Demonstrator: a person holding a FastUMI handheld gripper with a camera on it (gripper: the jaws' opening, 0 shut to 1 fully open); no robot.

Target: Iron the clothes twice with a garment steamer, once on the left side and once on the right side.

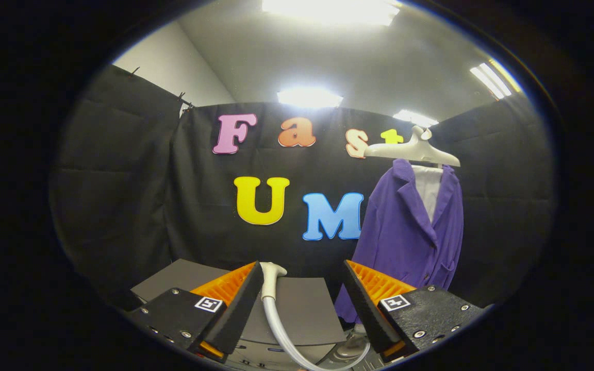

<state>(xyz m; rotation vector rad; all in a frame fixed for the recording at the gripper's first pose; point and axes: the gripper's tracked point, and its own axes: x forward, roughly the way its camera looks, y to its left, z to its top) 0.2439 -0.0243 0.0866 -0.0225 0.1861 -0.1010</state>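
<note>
A purple coat (410,226) hangs on a white hanger (414,150) against the booth wall, beyond my right finger and off to the right. The garment steamer's head (271,278) stands upright just ahead of my left finger, with its pale hose (286,340) curving down between my fingers toward the steamer base (348,350). My gripper (302,273) is open, with a wide gap between the fingers, and it holds nothing. The steamer head sits close to the inner side of my left finger; whether it touches is unclear.
A grey table surface (297,304) lies under and ahead of my fingers. The black cloth wall closes the booth behind and on both sides. Ceiling lights shine overhead.
</note>
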